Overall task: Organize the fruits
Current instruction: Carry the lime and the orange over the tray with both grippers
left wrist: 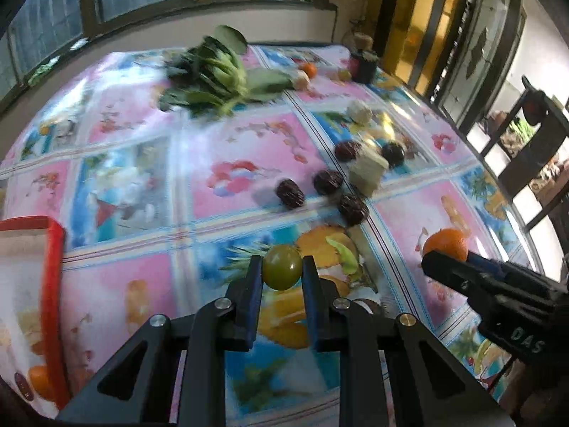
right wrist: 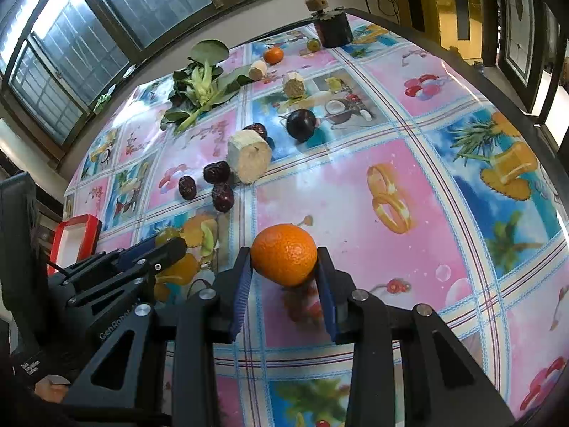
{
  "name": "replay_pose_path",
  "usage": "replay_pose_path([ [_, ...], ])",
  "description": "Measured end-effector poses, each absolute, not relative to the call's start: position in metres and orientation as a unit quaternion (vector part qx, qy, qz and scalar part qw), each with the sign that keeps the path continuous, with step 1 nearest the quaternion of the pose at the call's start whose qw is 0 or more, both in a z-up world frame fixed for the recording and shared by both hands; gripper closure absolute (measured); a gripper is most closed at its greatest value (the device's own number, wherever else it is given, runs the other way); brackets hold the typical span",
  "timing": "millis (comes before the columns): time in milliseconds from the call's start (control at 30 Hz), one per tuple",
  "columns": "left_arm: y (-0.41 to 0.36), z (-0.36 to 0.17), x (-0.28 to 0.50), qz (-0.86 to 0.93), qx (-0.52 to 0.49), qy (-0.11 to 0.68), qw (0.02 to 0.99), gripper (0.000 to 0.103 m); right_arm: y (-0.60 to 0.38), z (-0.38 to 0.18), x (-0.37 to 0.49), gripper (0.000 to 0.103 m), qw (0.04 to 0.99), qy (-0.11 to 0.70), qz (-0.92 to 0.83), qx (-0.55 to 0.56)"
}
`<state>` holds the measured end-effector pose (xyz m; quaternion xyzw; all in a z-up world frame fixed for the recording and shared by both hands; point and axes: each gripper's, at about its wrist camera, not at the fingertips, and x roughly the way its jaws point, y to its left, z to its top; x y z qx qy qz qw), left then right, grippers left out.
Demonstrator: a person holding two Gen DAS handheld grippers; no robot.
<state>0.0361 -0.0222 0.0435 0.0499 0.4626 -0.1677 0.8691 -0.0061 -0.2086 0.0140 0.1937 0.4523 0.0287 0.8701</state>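
Note:
My left gripper (left wrist: 282,267) is shut on a small green fruit (left wrist: 282,267) and holds it above the table. My right gripper (right wrist: 284,259) is shut on an orange (right wrist: 284,253), which also shows in the left wrist view (left wrist: 446,243). A red-rimmed tray (left wrist: 53,249) sits at the left edge, with an orange (left wrist: 39,377) in it; it also shows in the right wrist view (right wrist: 76,235). Several dark red dates (left wrist: 327,181) lie mid-table, and a dark plum (right wrist: 301,124) lies farther back. Another orange (right wrist: 273,54) lies at the far end.
Leafy greens (left wrist: 209,78) lie at the far side of the fruit-patterned tablecloth (left wrist: 142,163). Pale cut stalk pieces (right wrist: 249,158) lie among the dates. A dark cylinder (right wrist: 332,28) stands at the far corner. Windows run behind the table.

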Motion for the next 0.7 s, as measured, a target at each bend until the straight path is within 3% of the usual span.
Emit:
replay_pose_path([
  [367, 0.065, 0.085, 0.024, -0.094, 0.002, 0.442, 0.892, 0.083, -0.163, 0.032, 0.001, 0.066, 0.875, 0.45, 0.073, 0.162],
  [700, 0.195, 0.094, 0.018, 0.043, -0.018, 0.448, 0.893, 0.083, -0.051, 0.058, 0.02, 0.066, 0.873, 0.444, 0.172, 0.101],
])
